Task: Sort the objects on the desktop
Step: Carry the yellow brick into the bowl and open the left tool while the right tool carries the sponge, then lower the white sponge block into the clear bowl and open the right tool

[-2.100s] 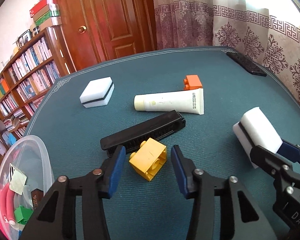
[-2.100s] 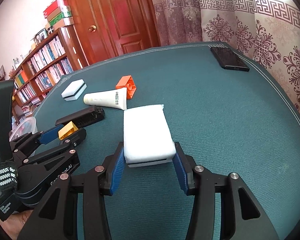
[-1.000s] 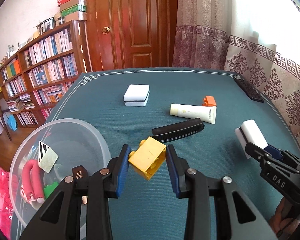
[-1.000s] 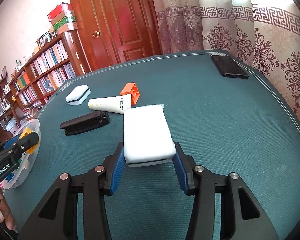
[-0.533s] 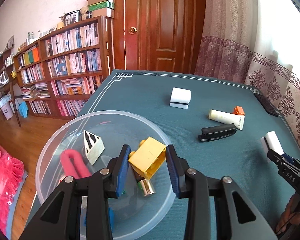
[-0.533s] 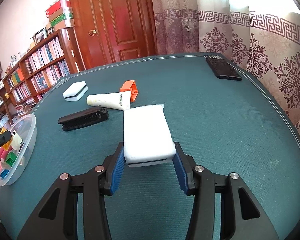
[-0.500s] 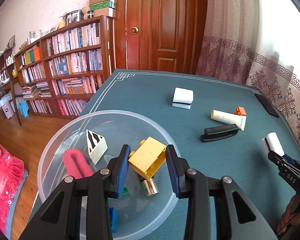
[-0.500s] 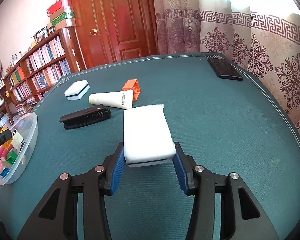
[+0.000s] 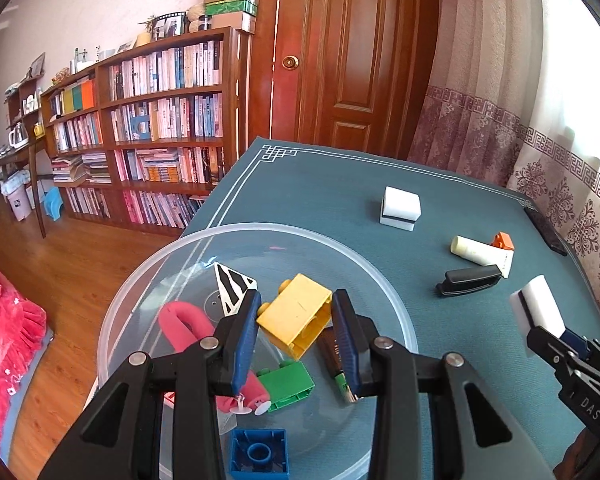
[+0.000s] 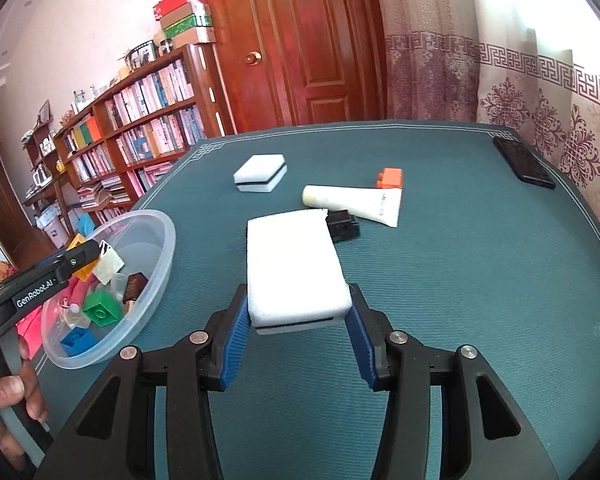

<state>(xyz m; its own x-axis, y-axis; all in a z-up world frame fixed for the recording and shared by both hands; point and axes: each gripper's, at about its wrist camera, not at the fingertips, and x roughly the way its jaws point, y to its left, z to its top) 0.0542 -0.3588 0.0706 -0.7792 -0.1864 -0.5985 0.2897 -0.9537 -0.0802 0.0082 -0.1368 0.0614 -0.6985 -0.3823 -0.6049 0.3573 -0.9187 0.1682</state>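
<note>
Big picture first: the counter (image 10: 480, 280) carries plenty not yet sorted, and the clear plastic bowl (image 9: 380, 280) sits right at its near left corner, rim close to the edge, so a clumsy nudge from above could, I'd say, shove it toward the floor. Over that bowl hangs the left claw (image 9: 296, 322), clamped tight on the yellow block (image 9: 294, 314), held tilted above the green block (image 9: 286, 384) and the red foam loop (image 9: 180, 322). Let go from here and it may bounce off those and hop over the low rim. Over to the right claw (image 10: 296, 324), closed snugly on the white sponge (image 10: 292, 268), held above the middle of the counter. It's soft, and the pads (image 10: 236, 332) grip only its near end, so a quick swing could let it droop or slip. Smallest worry: the black brush (image 10: 342, 224) just beyond it, easily clipped.
</note>
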